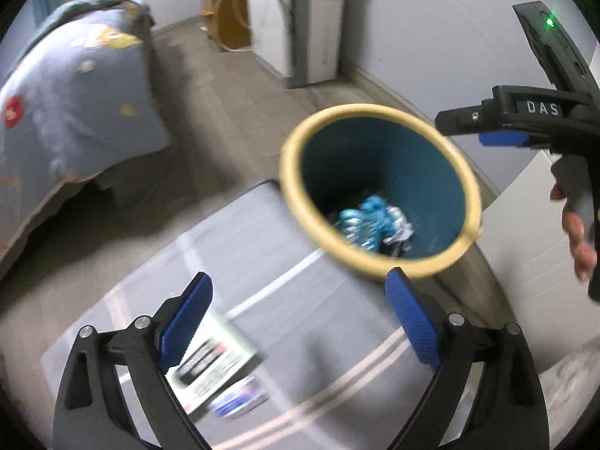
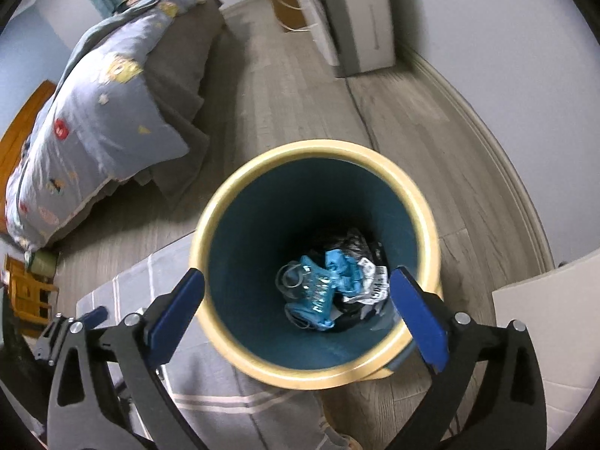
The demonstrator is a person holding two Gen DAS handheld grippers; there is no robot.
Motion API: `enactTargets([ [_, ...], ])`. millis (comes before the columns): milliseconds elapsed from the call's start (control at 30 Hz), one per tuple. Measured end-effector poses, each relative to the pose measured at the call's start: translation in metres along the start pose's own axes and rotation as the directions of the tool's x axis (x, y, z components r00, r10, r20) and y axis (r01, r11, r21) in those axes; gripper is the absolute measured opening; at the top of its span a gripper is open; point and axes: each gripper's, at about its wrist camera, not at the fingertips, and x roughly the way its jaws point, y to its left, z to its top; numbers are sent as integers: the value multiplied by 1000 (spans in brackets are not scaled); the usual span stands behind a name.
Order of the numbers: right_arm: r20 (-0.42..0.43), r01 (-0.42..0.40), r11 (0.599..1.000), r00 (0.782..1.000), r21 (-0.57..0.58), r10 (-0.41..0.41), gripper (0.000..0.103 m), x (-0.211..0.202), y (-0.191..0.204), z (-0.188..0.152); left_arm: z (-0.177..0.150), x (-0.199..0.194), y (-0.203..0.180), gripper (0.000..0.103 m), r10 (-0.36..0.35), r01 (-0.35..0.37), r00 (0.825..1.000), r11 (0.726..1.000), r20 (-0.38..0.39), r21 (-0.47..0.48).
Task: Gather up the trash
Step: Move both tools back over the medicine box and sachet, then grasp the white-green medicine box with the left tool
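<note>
Teal inside and cream-rimmed, the round plastic bin (image 2: 315, 262) stands upright on the wood floor, mouth facing up at me, crumpled blue and black wrappers (image 2: 330, 292) at its bottom. I see my right gripper (image 2: 296, 311) spread wide above the mouth, nothing between its pads. My left gripper (image 1: 300, 318) is wide too, empty, over the grey striped mat (image 1: 285, 322) beside the bin.
</note>
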Motion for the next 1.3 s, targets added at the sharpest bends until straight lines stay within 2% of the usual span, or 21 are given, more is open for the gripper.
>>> enactTargets([
  [100, -4, -5, 998, 1000, -58, 5, 97, -3, 29, -5, -19, -26, 26, 94, 67, -68, 998, 998, -12, -18],
  [233, -14, -4, 989, 1000, -148, 2, 97, -4, 68, -17, -48, -58, 60, 96, 99, -100, 995, 992, -20, -81],
  [333, -36, -15, 979, 999, -201, 8, 97, 1, 95, -28, -71, -75, 79, 96, 149, -150, 989, 983, -18, -103],
  [467, -76, -20, 965, 997, -260, 0, 97, 10, 125, -44, -96, -80, 101, 96, 162, -165, 986, 975, -32, -150],
  [600, -103, -23, 954, 995, -299, -9, 97, 23, 152, -58, -107, -88, 110, 96, 193, -195, 981, 972, -28, -130],
  [833, -191, -72, 941, 982, -331, 8, 97, 57, 195, -80, -128, -89, 136, 96, 183, -188, 982, 970, -43, -156],
  [967, -209, -45, 945, 978, -323, -25, 97, 69, 205, -83, -134, -69, 146, 97, 142, -148, 989, 972, -46, -184],
  [1067, -190, -15, 957, 981, -289, -42, 97, 68, 202, -75, -128, -48, 144, 97, 134, -140, 990, 979, -53, -146],
  [1200, -172, -9, 976, 985, -220, -29, 97, 65, 188, -63, -112, -20, 134, 97, 72, -75, 997, 992, -33, -101],
  [1300, -178, 0, 979, 983, -205, -37, 97, 68, 177, -59, -102, 1, 119, 97, 53, -54, 997, 998, -48, -19],
])
